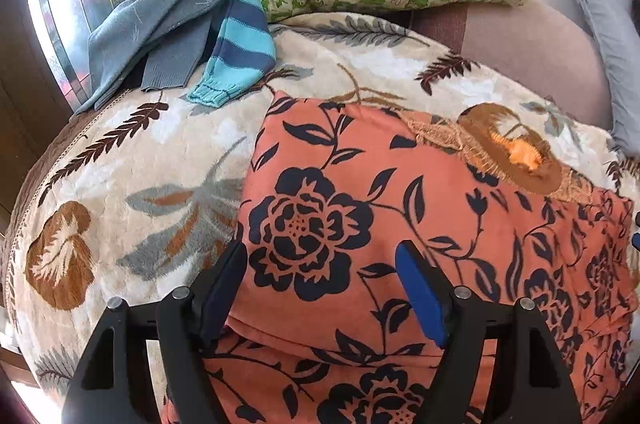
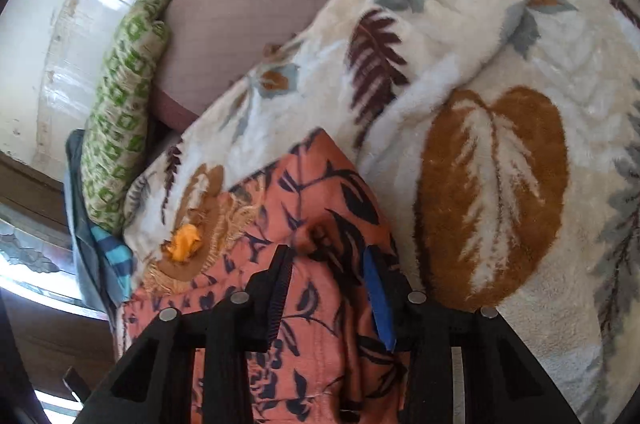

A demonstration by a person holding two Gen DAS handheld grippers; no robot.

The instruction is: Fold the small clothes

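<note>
The orange floral garment [image 1: 400, 192] lies on the blanket [image 1: 132, 160]. Left tongs [image 1: 320, 264] gape apart over its near-left edge; right tongs [image 2: 328, 260] straddle a raised fold, grip unclear.

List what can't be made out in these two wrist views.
- Orange floral garment: near part runs off the bottom edge in the left view, behind the left gripper; its type is unclear.
- Right gripper: cloth bunches between the fingers in the right view; whether the pads press it can't be told.
- Striped knit: upper part is under the grey-blue garment.
- Window: glare hides the outside.
</note>
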